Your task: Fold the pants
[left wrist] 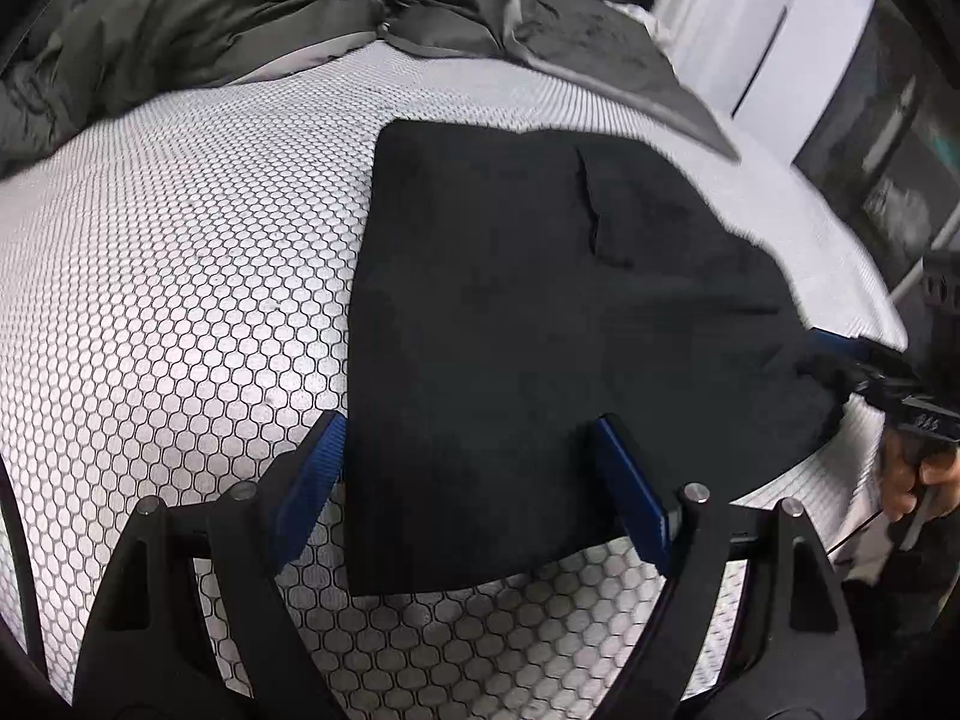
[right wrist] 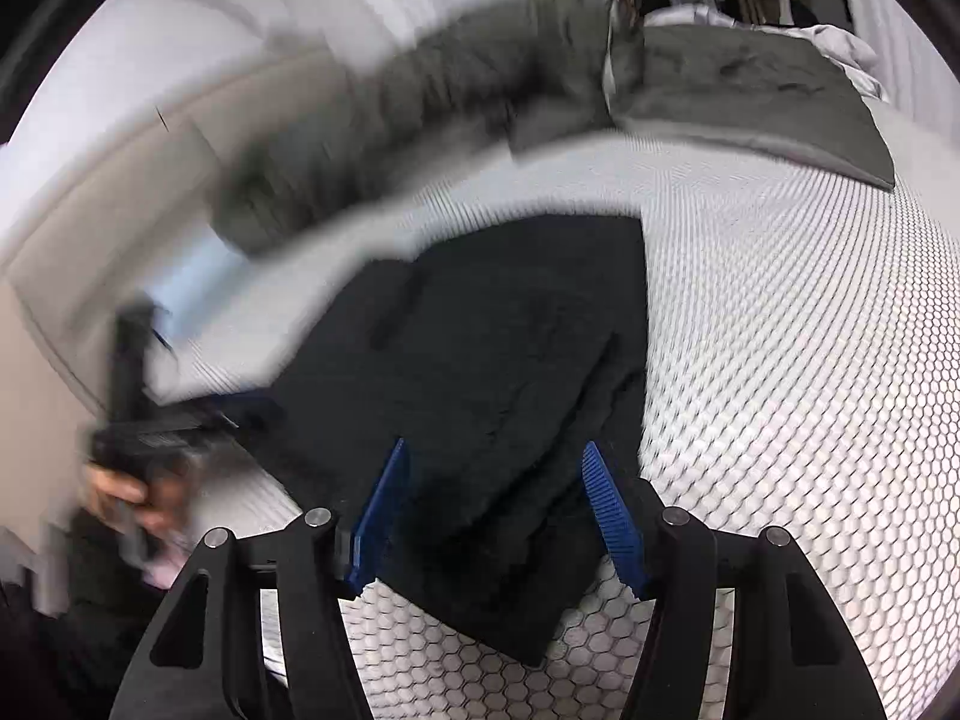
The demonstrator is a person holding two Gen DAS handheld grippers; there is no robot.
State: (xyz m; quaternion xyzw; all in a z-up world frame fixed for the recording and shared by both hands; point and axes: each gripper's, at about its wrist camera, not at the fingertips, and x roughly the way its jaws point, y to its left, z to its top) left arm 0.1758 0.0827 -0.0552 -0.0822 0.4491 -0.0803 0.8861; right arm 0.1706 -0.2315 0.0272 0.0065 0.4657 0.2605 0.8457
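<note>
Two grippers are hovering over folded black pants (left wrist: 540, 312) lying flat on a bed's honeycomb-patterned mattress (left wrist: 180, 252). Left gripper (left wrist: 468, 480) jaws are standing wide, gripping nothing. Right gripper (right wrist: 498, 510) jaws are standing apart over the fabric, not pinching it. Grey bedding (left wrist: 210, 18) is lying bunched beyond.
</note>
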